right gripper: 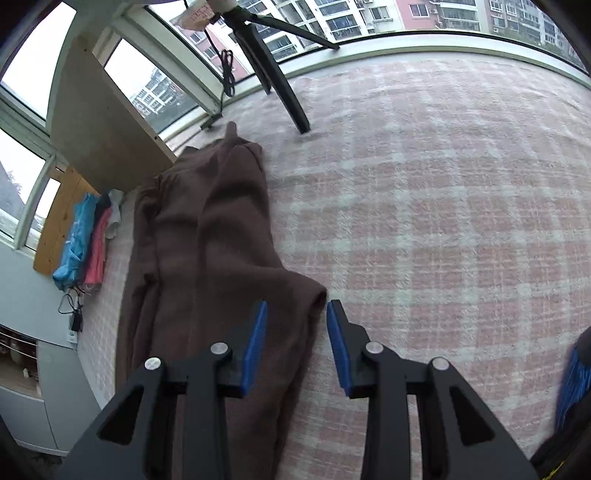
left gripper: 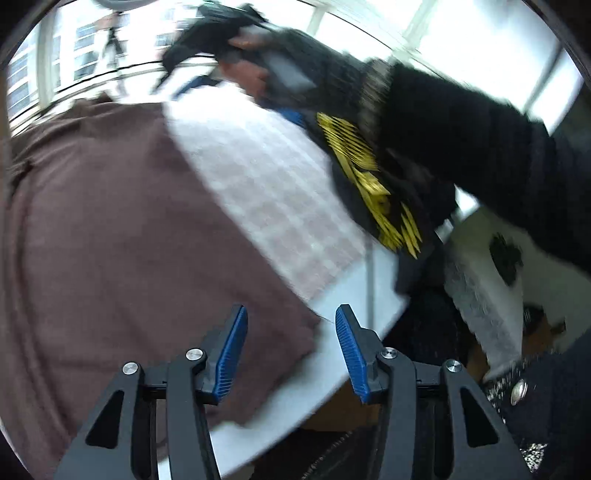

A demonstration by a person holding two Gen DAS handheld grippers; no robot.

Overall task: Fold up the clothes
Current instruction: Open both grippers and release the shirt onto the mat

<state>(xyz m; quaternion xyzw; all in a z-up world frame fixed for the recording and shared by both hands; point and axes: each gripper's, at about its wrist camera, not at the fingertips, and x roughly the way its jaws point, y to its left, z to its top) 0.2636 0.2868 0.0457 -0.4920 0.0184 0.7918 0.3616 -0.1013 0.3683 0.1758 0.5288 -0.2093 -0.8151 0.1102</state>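
While angled down over brown garment (right gripper: 207, 236), left gripper (left gripper: 291, 350) and right gripper (right gripper: 295, 343) released, seemingly empty.

black claws (left gripper: 291, 350) – blue ribbed pads, silver screws – black sleeve (left gripper: 461, 122).

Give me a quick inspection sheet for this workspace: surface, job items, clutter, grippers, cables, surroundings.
Surface: pink-and-white checked cover, flat, mostly bare.
Job's things: brown garment laid out lengthwise, partly folded.
Clutter: blue and pink clothes heaped at the far-left edge; tripod leg standing on the cover.
Grippers: left gripper open, over the garment's edge, nothing between the pads; right gripper open, garment corner just ahead, not gripped.
Cables: black cord hanging by the window; charger lead at left.
Surroundings: curved windows, apartment blocks outside.
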